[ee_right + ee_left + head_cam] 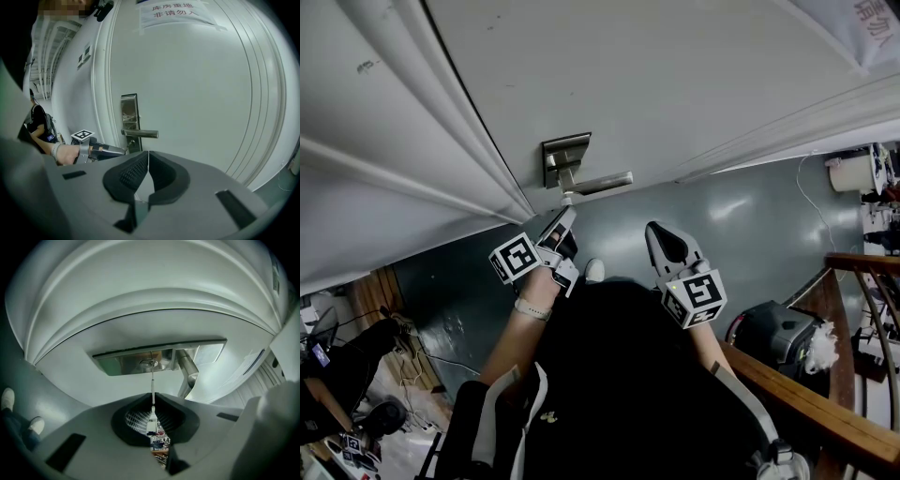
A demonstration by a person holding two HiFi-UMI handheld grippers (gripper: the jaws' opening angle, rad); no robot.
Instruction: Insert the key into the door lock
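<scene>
Okay, left gripper (154, 401) has its jaws pinched shut on the head of the key (152, 387). The thin blade sticks straight out ahead with its tip at the lock cylinder (148, 363) in the metal plate (117, 365). The tip meets the keyway, but I can't tell how deep it sits, and most of the blade shows outside. I judge the key light, stiff and thin, smooth metal that could swivel between the pads if I push off-axis, and the blade could bend or jam if forced at an angle. The hold belongs on the flat head, which is where I have it, with the blade lined up to the slot. Meanwhile the right gripper (148, 161) has its jaws pressed together on nothing and hangs back from the door (201, 93), well apart from the lock. Beside the cylinder, on the same plate, is the lever handle (188, 373). Count: one key, one lock cylinder, one metal plate, one lever handle, one door, two grippers, one paper notice (176, 11) high on the door.
</scene>
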